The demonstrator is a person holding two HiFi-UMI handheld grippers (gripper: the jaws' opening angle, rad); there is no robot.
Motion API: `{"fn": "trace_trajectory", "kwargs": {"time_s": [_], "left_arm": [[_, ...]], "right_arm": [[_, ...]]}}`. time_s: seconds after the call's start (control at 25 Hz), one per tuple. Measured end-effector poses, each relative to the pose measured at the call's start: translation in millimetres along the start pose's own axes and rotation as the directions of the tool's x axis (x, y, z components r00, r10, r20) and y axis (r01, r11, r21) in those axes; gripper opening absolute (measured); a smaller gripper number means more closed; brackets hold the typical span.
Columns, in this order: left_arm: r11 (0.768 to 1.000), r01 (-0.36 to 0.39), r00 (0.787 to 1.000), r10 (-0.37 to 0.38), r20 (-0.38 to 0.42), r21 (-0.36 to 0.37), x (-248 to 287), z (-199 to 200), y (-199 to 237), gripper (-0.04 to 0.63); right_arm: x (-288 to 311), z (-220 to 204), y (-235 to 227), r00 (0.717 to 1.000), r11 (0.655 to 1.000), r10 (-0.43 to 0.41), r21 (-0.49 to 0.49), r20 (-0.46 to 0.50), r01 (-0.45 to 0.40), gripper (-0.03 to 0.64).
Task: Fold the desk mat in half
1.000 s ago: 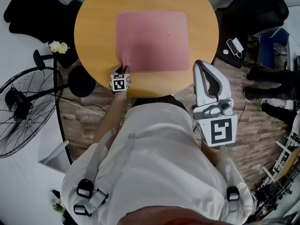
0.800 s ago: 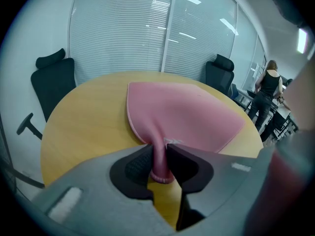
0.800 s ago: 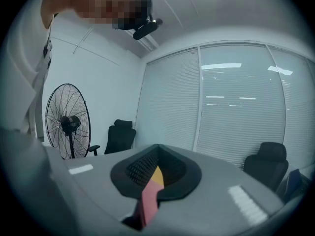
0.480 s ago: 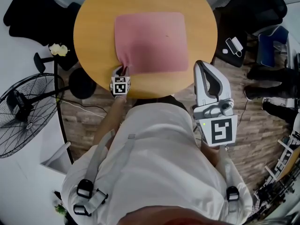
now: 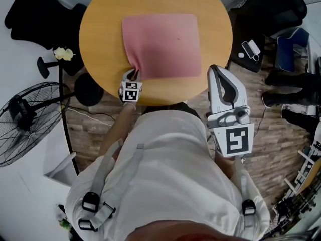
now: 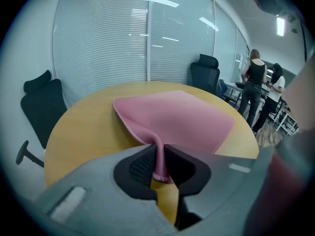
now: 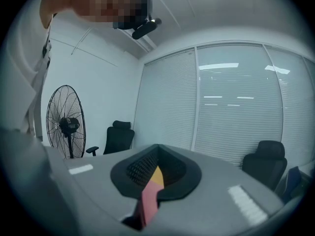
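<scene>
A pink desk mat (image 5: 163,41) lies flat on the round wooden table (image 5: 100,29), apart from its near-left corner. My left gripper (image 5: 133,77) is shut on that corner, and its jaws have just been closing on it. In the left gripper view the corner (image 6: 158,154) stands pinched between the black pads, and the mat (image 6: 182,119) curls up from the table (image 6: 78,132) towards them. My right gripper (image 5: 216,72) hovers at the table's near-right edge, off the mat, its jaws together and empty (image 7: 156,154).
A standing fan (image 5: 25,119) is on the floor at the left. Black office chairs (image 5: 35,14) ring the table. Bags and a blue case (image 5: 291,44) lie at the right. Two people (image 6: 256,87) stand beyond the table in the left gripper view.
The left gripper has risen slightly with the mat's corner, which now puckers up off the table more. The right gripper has stayed put.
</scene>
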State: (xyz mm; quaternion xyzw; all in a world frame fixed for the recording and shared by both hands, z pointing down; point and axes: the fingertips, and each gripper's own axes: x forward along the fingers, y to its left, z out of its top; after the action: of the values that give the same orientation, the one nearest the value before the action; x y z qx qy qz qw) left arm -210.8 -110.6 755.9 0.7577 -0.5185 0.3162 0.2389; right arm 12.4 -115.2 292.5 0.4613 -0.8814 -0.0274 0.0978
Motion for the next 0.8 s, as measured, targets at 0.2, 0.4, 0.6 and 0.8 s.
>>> {"fn": "trace_trajectory", "kwargs": {"time_s": [0.2,0.4,0.6,0.8], "left_arm": [[0.999,0.03,0.999,-0.031,0.023,0.026,1.0,17.4,-12.8,0.048],[0.997,0.061,0.997,-0.062,0.034,0.049,4.1,29.7,-28.0,0.048],[0.993,0.091,0.995,-0.094,0.035,0.077,10.3,42.2,-46.0,0.048],[0.988,0.122,0.991,-0.126,0.036,0.095,20.8,54.7,-68.7,0.048]], "right_arm": [[-3.0,0.8,-1.8,1.0,1.0,0.001,-0.008,0.008,-0.001,0.003],[-8.3,5.5,-4.2,0.999,1.0,-0.001,0.006,0.032,0.001,0.003],[-15.8,6.4,-17.2,0.999,0.999,-0.044,-0.013,0.015,0.045,0.003],[-25.3,11.9,-29.1,0.997,0.998,-0.064,-0.003,0.038,0.064,0.003]]}}
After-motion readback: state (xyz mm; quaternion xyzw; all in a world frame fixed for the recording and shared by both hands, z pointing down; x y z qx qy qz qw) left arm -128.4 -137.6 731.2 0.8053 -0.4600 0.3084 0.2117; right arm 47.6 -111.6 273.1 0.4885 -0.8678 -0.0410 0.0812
